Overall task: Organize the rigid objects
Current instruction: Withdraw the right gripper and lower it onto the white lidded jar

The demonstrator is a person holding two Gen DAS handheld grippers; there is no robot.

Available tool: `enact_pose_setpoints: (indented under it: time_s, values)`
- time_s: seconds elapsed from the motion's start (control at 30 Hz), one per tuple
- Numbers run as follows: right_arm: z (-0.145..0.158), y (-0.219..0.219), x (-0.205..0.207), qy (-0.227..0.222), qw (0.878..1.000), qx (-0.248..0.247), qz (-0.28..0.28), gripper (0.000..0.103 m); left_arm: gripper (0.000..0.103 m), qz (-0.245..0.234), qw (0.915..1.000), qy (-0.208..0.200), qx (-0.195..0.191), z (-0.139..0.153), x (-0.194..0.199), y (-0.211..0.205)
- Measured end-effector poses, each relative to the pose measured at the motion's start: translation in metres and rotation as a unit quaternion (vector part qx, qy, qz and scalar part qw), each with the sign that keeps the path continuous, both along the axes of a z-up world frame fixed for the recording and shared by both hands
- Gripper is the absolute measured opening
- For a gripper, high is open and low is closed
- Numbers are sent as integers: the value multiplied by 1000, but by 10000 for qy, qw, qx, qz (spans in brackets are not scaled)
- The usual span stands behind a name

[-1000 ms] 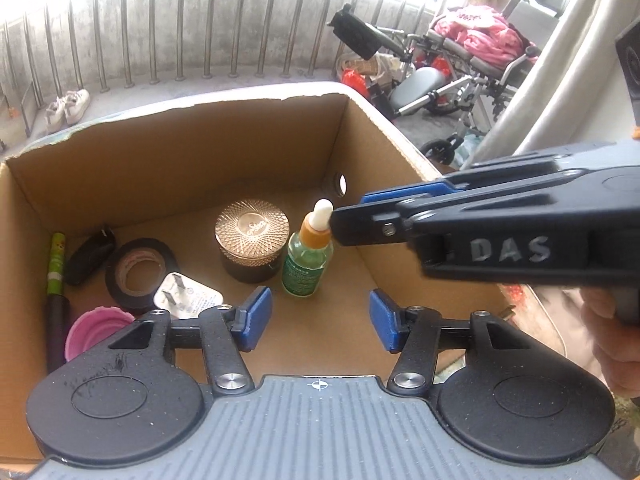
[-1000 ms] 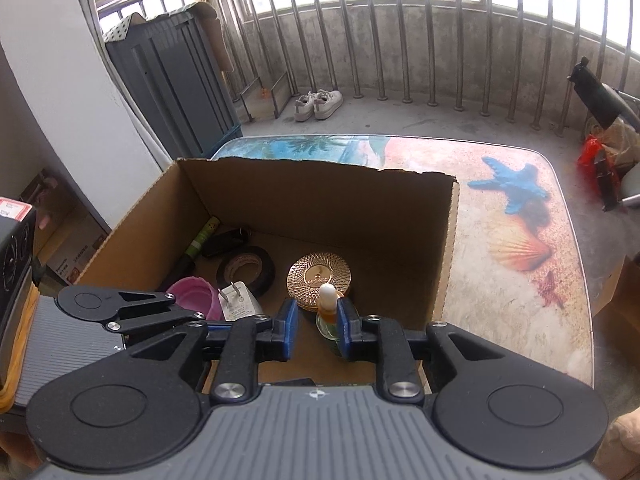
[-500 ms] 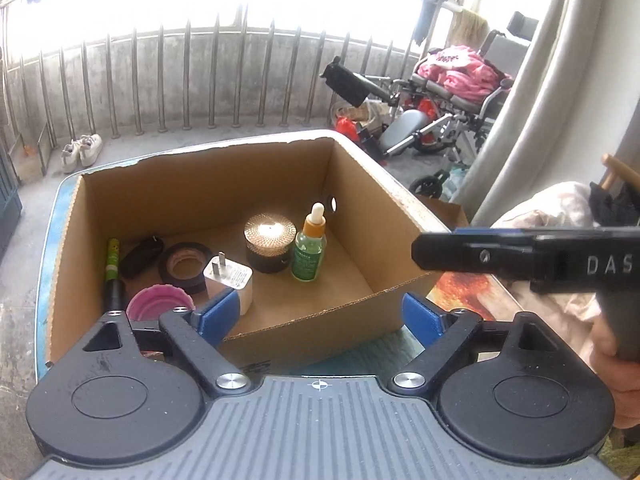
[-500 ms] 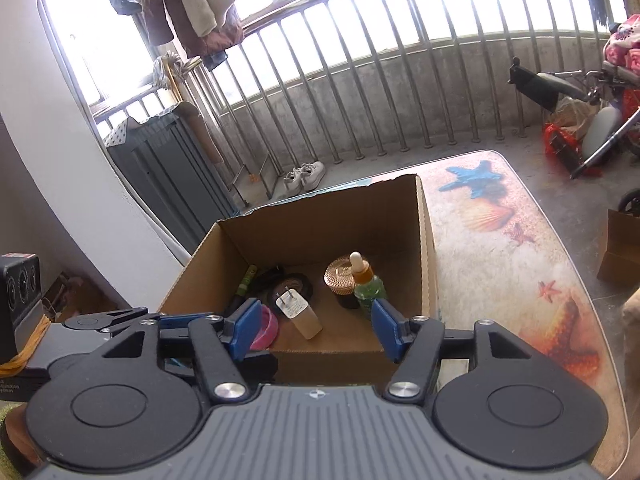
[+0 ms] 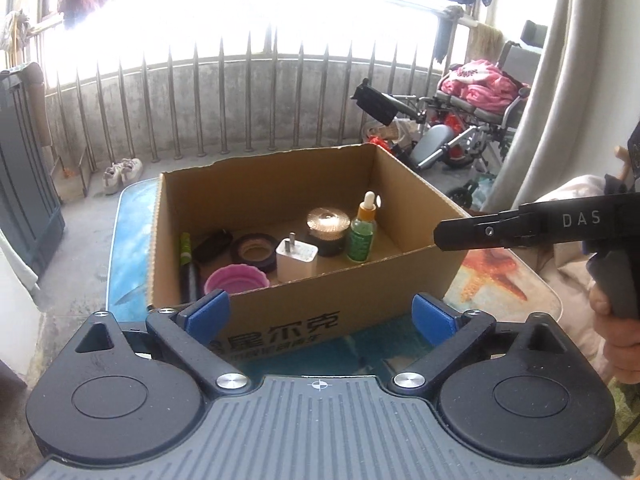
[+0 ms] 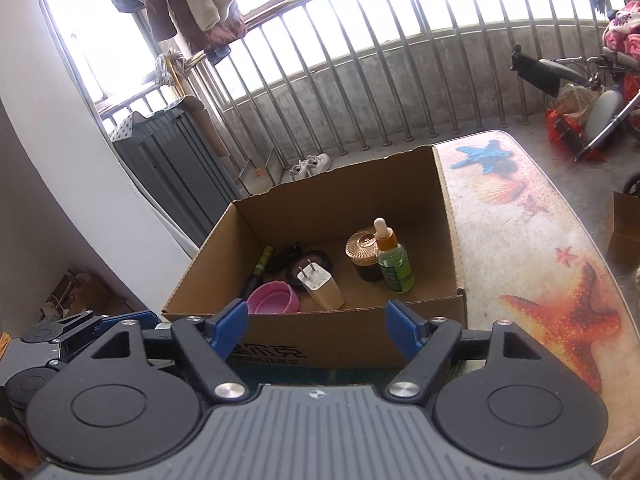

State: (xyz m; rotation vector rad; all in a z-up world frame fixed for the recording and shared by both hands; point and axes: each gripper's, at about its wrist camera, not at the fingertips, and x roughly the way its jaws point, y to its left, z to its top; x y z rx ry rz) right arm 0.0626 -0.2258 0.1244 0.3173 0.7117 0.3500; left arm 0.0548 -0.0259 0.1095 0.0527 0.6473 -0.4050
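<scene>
A cardboard box (image 5: 404,276) (image 6: 360,338) stands on the table. Inside it stand a green dropper bottle (image 5: 362,234) (image 6: 394,262), a gold-lidded jar (image 5: 326,226) (image 6: 362,252), a white plug charger (image 5: 296,258) (image 6: 322,286), a black tape roll (image 5: 254,250), a pink cap (image 5: 236,280) (image 6: 272,298), a black fob (image 5: 212,246) and a green pen (image 5: 185,256). My left gripper (image 5: 320,316) hangs in front of the box, jaws opening, nothing between them. My right gripper (image 6: 318,326) is also before the box, jaws opening and empty; it shows side-on in the left wrist view (image 5: 444,236).
The table top (image 6: 520,240) has a beach print with starfish and shells. Railings run behind it. A wheelchair (image 5: 472,120) with pink cloth stands at the back right, a dark cabinet (image 6: 176,168) at the left, shoes (image 5: 120,170) on the floor. A hand (image 5: 616,340) grips the right handle.
The right gripper let go of the dropper bottle, which now stands in the box. Both grippers opened wide and pulled back out of the box, to in front of it.
</scene>
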Motion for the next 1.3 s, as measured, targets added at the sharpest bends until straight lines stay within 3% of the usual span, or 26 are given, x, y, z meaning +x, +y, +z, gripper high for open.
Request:
enact_pose_setpoints:
  time_s: [0.43,0.63,0.83,1.1,1.3]
  values:
    - [-25,82,12,491,9932,189,1036,77,100,732,9971,-60,215,-17,-10,53]
    - [-26,117,19,582,9875,330,1430,69,99,908,9952,-103,361,-37,2,65]
    - [-29,142,30,598,9829,441,1688,60,89,924,9951,-15,343,-48,12,67]
    - [-41,156,46,912,9768,734,1791,44,65,1080,9937,162,237,-53,22,68]
    - [-47,158,49,973,9760,764,1790,40,56,1158,9927,264,223,-53,24,67]
